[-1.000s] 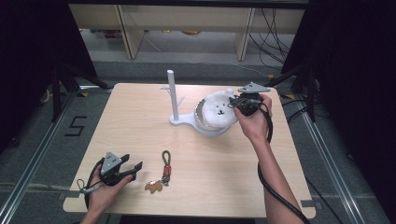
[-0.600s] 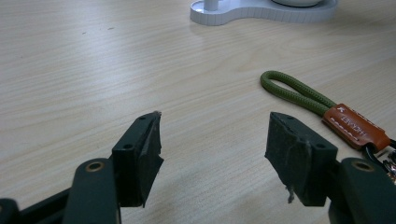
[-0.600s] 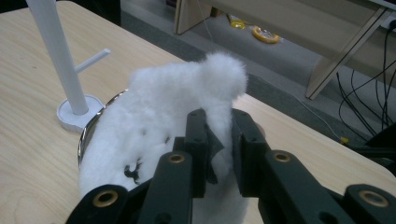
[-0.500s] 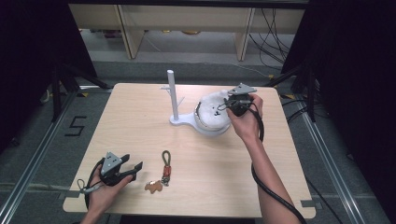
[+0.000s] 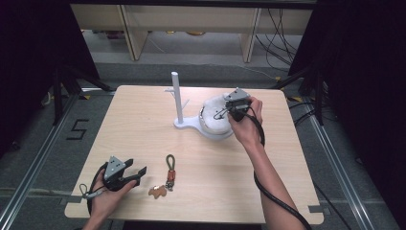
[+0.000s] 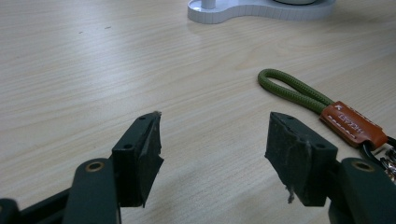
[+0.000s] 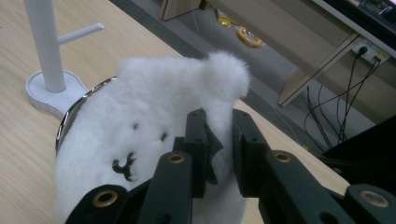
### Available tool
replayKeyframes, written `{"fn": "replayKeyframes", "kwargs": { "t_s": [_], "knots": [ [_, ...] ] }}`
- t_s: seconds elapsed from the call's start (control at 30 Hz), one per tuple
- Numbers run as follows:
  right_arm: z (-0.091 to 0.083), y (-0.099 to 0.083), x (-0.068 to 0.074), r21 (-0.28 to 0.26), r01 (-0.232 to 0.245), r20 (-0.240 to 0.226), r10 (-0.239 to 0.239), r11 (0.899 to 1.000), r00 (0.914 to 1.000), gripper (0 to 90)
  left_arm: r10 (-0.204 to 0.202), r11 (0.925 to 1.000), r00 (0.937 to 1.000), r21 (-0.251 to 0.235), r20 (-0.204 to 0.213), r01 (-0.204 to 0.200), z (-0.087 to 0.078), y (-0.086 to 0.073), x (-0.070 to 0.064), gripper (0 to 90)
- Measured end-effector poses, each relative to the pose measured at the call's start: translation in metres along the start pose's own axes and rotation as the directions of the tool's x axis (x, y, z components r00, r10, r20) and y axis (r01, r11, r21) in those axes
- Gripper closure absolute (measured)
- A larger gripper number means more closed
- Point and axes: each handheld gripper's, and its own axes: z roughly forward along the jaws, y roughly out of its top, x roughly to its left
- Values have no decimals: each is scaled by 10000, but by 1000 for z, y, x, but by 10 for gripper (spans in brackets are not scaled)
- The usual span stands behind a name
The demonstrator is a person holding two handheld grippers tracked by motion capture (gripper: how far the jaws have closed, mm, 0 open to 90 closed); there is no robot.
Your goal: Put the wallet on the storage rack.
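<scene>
Down at the near left corner of the table (image 5: 143,120), the left tongs (image 5: 136,173) are just sitting low over the wood with the jaws spread wide and nothing between them. Right beside them, a bit to the right, there's a keychain (image 5: 169,173) lying flat: green cord loop, orange leather tab, and a little tan charm at the near end. It's close to the tongs but not touching.

Farther back, right of center, the right tongs (image 7: 219,140) are pinched onto a fluffy white plush (image 7: 154,116), gripping a fold of fur near its ear. The plush sits on the round end of a white stand (image 5: 178,103), whose upright post rises just to the left of it.
</scene>
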Motion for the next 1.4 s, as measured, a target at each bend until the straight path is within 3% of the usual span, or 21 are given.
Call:
{"fn": "replayKeyframes", "kwargs": {
  "t_s": [0.3,0.5,0.6,0.93,1.0,1.03,1.1,1.23,1.3,1.4],
  "knots": [
    [3,-1,5,104,190,176,-192,9998,9997,787,4,10000,10000,-9,4,-4,0,0,0,348],
    [10,-9,1,207,-263,-120,266,9994,9996,777,36,10000,10000,32,2,-36,0,0,0,349],
    [11,-11,-1,240,-178,-109,181,9996,9998,767,29,10000,10000,26,0,-29,0,0,0,348],
    [11,-14,-8,243,-590,-342,598,9980,9976,603,-14,10000,10000,34,-56,14,0,0,0,348],
    [10,-15,-9,417,-856,-438,874,9955,9952,572,7,10000,10000,51,-71,-6,0,0,0,348],
    [11,-16,-10,364,-724,-472,741,9967,9961,561,2,10000,10000,35,-62,-2,0,0,0,348],
    [11,-17,-10,231,-1102,-383,1110,9936,9931,543,-17,10000,10000,0,-19,17,0,0,0,348],
    [10,-18,-12,322,-1090,-460,1104,9935,9928,525,-9,10000,10000,43,-67,10,0,0,0,347],
    [9,-17,-12,170,-1365,-279,1369,9905,9902,507,-7,10000,10000,34,-69,7,0,0,0,348],
    [7,-16,-14,160,-1414,-274,1418,9898,9895,498,-19,10000,10000,-7,-22,19,0,0,0,348]
  ]
}}
